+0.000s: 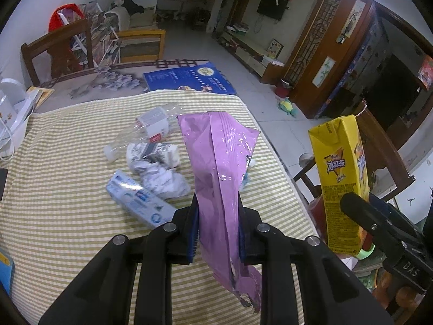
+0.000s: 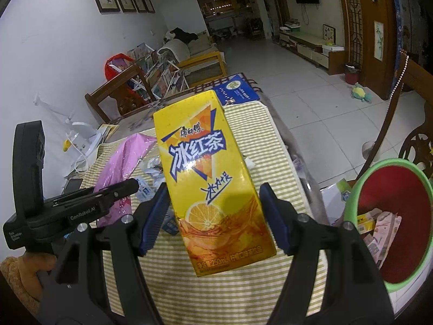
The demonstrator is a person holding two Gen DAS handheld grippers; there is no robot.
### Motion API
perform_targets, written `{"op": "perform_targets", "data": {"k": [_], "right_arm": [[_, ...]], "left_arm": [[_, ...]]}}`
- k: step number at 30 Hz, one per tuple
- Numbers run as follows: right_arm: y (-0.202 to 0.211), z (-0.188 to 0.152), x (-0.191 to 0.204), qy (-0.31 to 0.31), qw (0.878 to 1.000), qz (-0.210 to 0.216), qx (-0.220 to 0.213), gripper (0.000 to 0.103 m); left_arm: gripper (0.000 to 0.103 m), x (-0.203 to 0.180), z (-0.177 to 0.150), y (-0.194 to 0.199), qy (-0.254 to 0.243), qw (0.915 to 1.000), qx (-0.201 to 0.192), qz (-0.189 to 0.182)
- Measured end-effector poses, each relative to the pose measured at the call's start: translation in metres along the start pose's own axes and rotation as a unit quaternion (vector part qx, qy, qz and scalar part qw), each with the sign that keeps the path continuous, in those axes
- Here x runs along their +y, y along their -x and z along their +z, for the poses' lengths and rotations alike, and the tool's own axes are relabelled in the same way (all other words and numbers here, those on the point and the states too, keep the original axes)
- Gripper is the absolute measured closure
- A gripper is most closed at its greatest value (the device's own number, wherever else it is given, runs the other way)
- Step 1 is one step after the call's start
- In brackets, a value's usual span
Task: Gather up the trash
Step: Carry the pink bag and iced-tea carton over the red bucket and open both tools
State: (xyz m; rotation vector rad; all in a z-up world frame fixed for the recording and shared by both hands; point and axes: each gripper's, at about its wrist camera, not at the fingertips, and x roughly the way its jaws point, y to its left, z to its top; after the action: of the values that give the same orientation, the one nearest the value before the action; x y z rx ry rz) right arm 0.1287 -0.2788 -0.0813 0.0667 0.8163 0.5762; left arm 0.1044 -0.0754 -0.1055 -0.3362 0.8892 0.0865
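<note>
Left wrist view: left gripper [image 1: 217,227] pinching purple wrapper [image 1: 222,168] above striped table [image 1: 67,189]. Right gripper [image 2: 213,216] straddling yellow tea carton [image 2: 211,178], pads seemingly touching, near red bin [image 2: 395,216]. Risk: slack hold, carton slipping out short of bin

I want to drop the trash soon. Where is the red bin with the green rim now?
In the right wrist view, the red bin is at the lower right, beside the striped tablecloth, right of the yellow iced tea carton.
</note>
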Motion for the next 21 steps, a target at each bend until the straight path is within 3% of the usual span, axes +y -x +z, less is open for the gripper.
{"op": "perform_targets", "data": {"k": [21], "right_arm": [[0.028,0.005,-0.077,-0.043,0.998,-0.024,-0.025,0.037]], "left_arm": [[0.083,-0.082,0.014,-0.020,-0.054,0.9984,0.005,-0.017]]}}
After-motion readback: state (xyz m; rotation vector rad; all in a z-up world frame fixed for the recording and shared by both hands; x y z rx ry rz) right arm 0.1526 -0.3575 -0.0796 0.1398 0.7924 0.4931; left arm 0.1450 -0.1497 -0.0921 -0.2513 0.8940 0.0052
